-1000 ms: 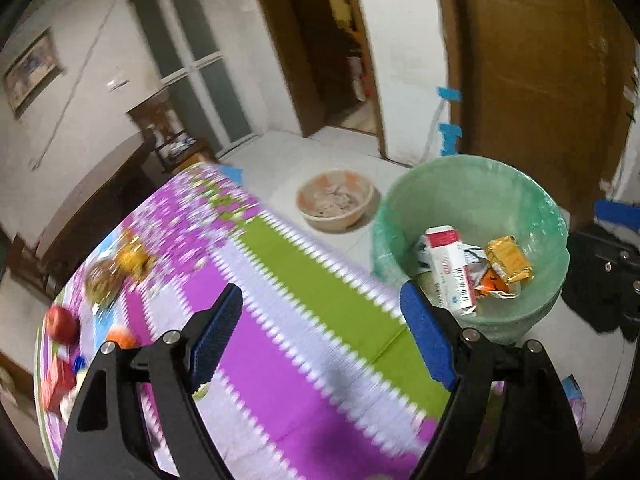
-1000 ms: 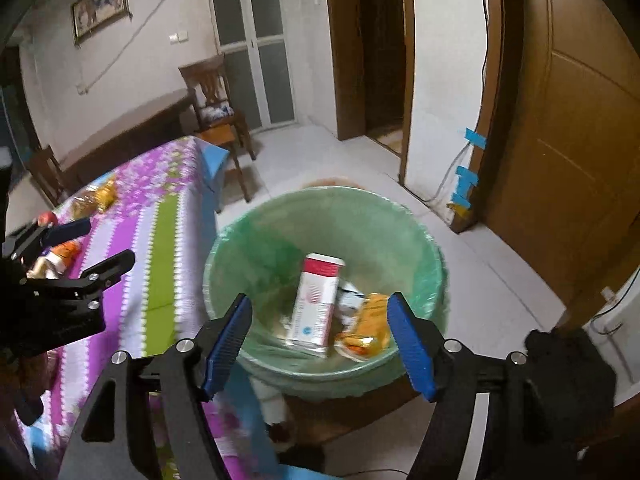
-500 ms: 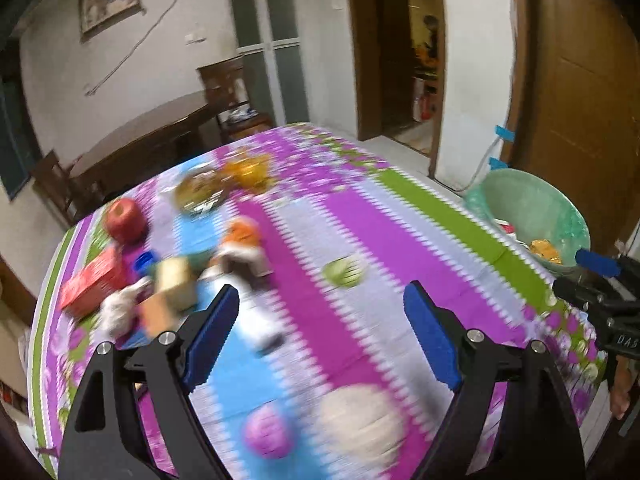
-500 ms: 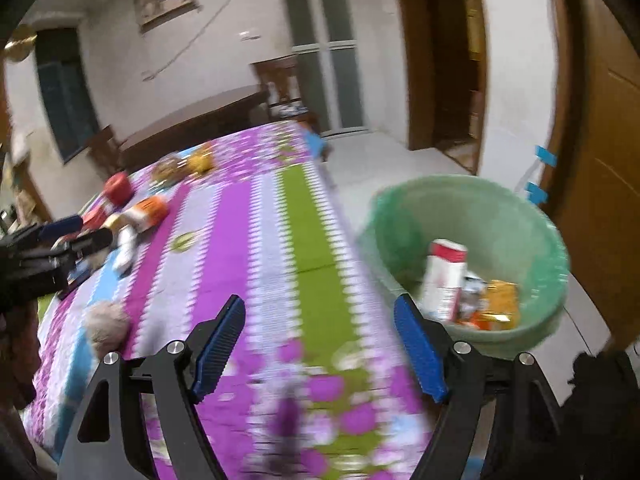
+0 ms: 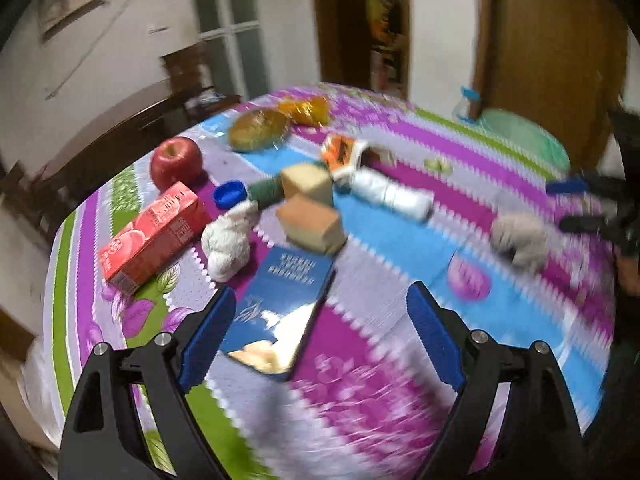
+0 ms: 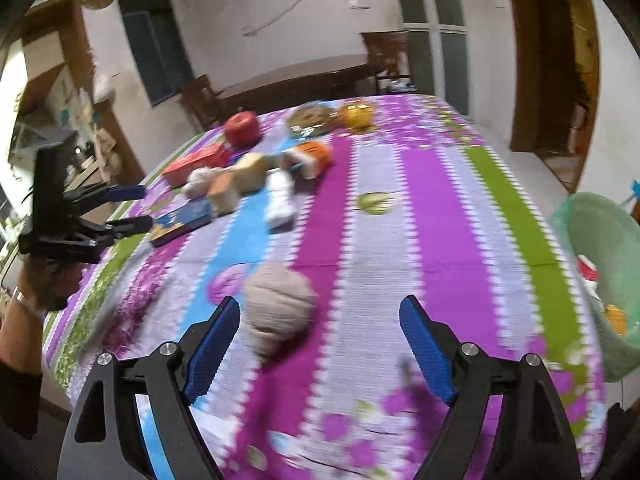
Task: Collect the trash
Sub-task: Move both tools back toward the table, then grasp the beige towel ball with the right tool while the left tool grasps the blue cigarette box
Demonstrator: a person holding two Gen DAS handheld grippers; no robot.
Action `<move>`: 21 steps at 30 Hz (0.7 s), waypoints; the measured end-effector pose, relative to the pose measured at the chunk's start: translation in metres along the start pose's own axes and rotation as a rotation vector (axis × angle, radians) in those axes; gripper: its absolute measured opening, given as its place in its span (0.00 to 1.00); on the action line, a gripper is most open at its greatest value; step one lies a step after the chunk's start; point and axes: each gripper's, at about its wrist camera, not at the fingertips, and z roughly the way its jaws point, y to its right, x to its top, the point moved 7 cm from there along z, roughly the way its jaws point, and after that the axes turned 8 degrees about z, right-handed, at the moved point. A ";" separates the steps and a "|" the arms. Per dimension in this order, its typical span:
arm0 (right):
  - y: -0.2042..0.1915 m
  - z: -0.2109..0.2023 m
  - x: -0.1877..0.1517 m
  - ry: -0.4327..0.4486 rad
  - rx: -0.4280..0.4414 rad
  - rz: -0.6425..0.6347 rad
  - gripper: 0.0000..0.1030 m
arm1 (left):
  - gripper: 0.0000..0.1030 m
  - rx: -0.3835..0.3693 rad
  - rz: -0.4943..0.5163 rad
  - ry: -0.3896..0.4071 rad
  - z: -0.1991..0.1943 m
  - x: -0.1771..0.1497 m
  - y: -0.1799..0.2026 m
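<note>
Left gripper [image 5: 316, 336]: I see jaws wide, opening, holding nothing; blue packet [image 5: 280, 308] at its 11 o'clock.
Right gripper [image 6: 320, 344]: jaws wide, opening, holding nothing.
Paper wad [image 6: 278, 312]: beige, crumpled, on the cloth [image 6: 440, 208] by my right gripper's left finger.

My left gripper [image 5: 318, 336] is a black plastic frame with triangular cut-outs in each arm, and silver round-headed screws sit at the finger joints. Its finger pads [image 5: 208, 334] are bright blue with a ribbed face. My right gripper [image 6: 320, 346] is built the same way (same screws, same blue pads [image 6: 426, 350]). From the right camera I see the left unit's boxy black body, and a dark sleeve [image 6: 18, 396] below it.
</note>
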 end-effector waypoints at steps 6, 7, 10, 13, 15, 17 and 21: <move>-0.022 0.023 0.000 -0.015 -0.044 -0.013 0.84 | 0.81 -0.035 0.051 -0.053 0.034 -0.012 -0.017; -0.022 0.027 0.001 -0.017 -0.054 -0.008 0.88 | 0.81 -0.044 0.055 -0.063 0.041 -0.013 -0.020; -0.022 0.037 0.001 -0.035 -0.073 0.008 0.89 | 0.82 -0.082 0.076 -0.079 0.053 -0.018 -0.022; -0.025 0.048 0.001 -0.042 -0.102 0.011 0.88 | 0.84 -0.105 0.052 -0.066 0.058 -0.019 -0.029; -0.028 0.057 0.001 -0.060 -0.145 -0.008 0.75 | 0.80 -0.139 0.011 -0.065 0.060 -0.020 -0.031; -0.028 0.062 -0.002 -0.080 -0.173 -0.016 0.74 | 0.70 -0.140 -0.002 -0.056 0.059 -0.020 -0.033; -0.021 0.057 -0.009 -0.088 -0.193 0.021 0.74 | 0.56 -0.152 -0.009 -0.042 0.054 -0.021 -0.028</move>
